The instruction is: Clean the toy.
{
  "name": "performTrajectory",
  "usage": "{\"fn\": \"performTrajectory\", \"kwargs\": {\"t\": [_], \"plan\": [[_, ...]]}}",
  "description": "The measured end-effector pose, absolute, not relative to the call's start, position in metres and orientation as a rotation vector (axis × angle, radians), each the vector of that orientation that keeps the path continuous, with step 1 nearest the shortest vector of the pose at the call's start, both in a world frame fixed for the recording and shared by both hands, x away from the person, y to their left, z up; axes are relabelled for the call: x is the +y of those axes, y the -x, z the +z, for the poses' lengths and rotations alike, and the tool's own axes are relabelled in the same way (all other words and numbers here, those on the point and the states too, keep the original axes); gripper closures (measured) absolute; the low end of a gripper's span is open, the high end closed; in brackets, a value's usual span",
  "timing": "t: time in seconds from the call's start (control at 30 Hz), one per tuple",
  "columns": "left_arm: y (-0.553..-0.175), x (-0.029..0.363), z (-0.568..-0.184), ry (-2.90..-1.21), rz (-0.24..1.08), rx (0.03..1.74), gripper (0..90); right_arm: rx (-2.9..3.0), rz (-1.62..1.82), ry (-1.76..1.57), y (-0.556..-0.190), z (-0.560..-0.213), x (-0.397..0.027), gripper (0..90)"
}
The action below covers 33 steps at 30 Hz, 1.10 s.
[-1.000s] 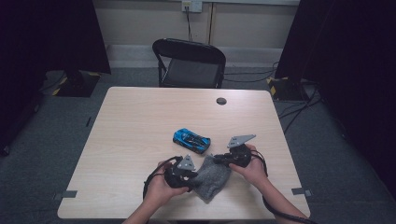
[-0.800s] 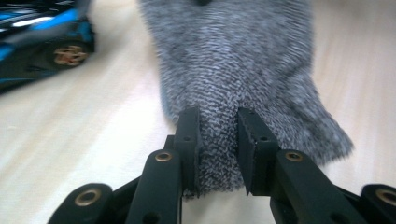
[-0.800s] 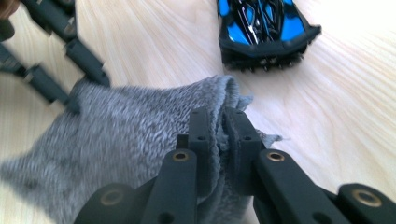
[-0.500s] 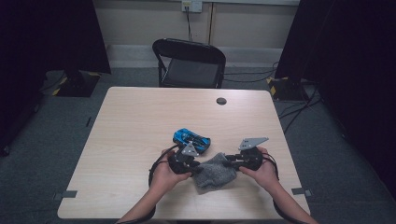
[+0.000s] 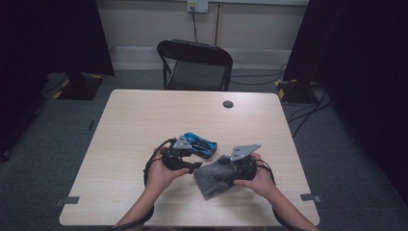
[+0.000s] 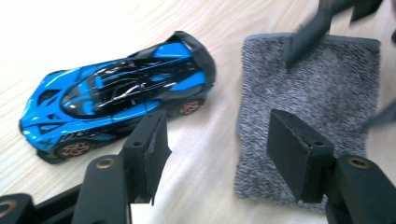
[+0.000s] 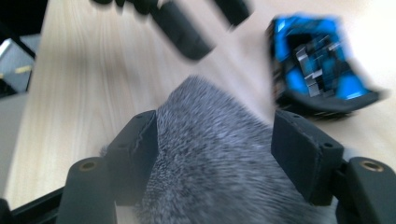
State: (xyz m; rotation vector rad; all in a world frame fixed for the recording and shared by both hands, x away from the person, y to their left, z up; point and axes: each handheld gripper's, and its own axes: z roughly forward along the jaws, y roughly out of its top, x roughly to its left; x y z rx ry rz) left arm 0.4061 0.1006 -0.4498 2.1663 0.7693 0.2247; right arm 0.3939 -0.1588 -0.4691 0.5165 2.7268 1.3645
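A grey knitted cloth (image 5: 211, 180) lies flat on the wooden table (image 5: 139, 120) near its front edge. A blue and black toy car (image 5: 201, 145) sits just behind it. My left gripper (image 5: 191, 166) is at the cloth's left edge. Its jaws have just been opening, and in the left gripper view (image 6: 215, 140) they stand apart over bare table, the cloth (image 6: 313, 102) under the right one and the car (image 6: 116, 98) to the left. My right gripper (image 7: 215, 135) has also just been opening. The cloth (image 7: 219, 158) lies loose between its jaws, with the car (image 7: 317, 70) beyond.
A small black round disc (image 5: 228, 104) lies on the far part of the table. A black folding chair (image 5: 195, 65) stands behind the table's far edge. Dark curtains hang at both sides and cables run over the floor at the right.
Both grippers were shut on the bunched cloth and held it between them. Now both stand open, the cloth lies spread on the table, and the left hand has drawn back toward the car.
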Motion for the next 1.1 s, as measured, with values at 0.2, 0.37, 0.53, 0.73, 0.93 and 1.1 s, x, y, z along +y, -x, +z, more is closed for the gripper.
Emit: {"fn": "performTrajectory", "kwargs": {"t": [0.2,0.37,0.53,0.73,0.93,1.1], "plan": [[-0.427,0.104,-0.447,-2.164,0.275,0.771,30.3,2.766,1.262,-0.5,-0.391,-0.492,-0.152,36.2],[-0.452,0.098,-0.451,-2.193,0.295,0.803,22.4,2.74,1.218,-0.463,-0.389,-0.494,-0.153,52.8],[-0.47,0.086,-0.461,-2.199,0.281,0.784,17.9,2.725,1.19,-0.499,-0.392,-0.493,-0.155,67.5],[-0.481,0.081,-0.473,-2.208,0.261,0.763,17.9,2.726,1.181,-0.529,-0.393,-0.492,-0.154,71.3],[-0.484,0.075,-0.479,-2.223,0.299,0.752,14.6,2.727,1.179,-0.566,-0.394,-0.491,-0.154,74.2],[-0.49,0.075,-0.486,-2.19,0.263,0.754,7.7,2.718,1.193,-0.619,-0.396,-0.49,-0.154,75.2]]}}
